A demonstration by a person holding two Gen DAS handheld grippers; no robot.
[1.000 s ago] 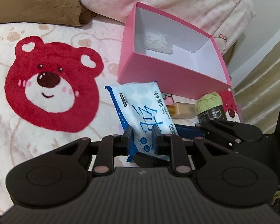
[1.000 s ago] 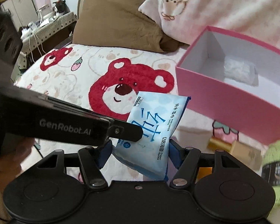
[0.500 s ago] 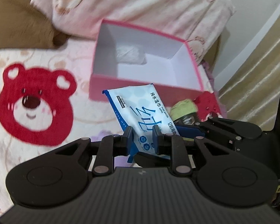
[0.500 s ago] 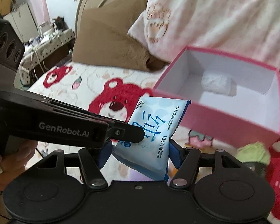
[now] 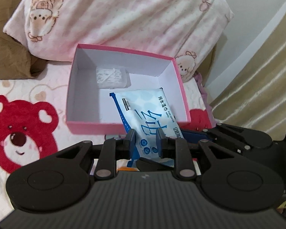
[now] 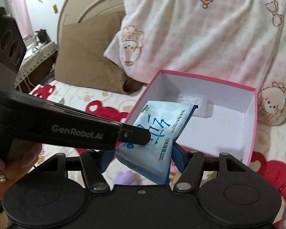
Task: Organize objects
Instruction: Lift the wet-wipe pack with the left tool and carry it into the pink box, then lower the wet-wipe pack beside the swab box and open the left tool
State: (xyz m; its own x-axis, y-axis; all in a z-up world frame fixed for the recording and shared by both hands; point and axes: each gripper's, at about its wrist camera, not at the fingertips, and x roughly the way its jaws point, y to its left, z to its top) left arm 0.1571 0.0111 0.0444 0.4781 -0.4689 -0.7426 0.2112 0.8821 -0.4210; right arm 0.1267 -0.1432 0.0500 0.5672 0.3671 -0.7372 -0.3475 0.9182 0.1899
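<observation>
Pinching one pack (image 5: 148, 118) of wet wipes between them, both grippers hold it in the air over the near edge of the pink box (image 5: 85, 127). The left gripper (image 5: 145, 143) is pressed tight on the pack's lower end; the right gripper (image 6: 141, 152) clamps its sides — jaws standing wider, across the pack's width. In the left view the pack tilts toward 12 o'clock, its top over the box's white floor. A white bundle (image 5: 112, 77) lies inside the box at 11 o'clock from the pack. Box and all rest on a bear-print blanket (image 5: 21, 133), pillow (image 5: 124, 15) behind.
</observation>
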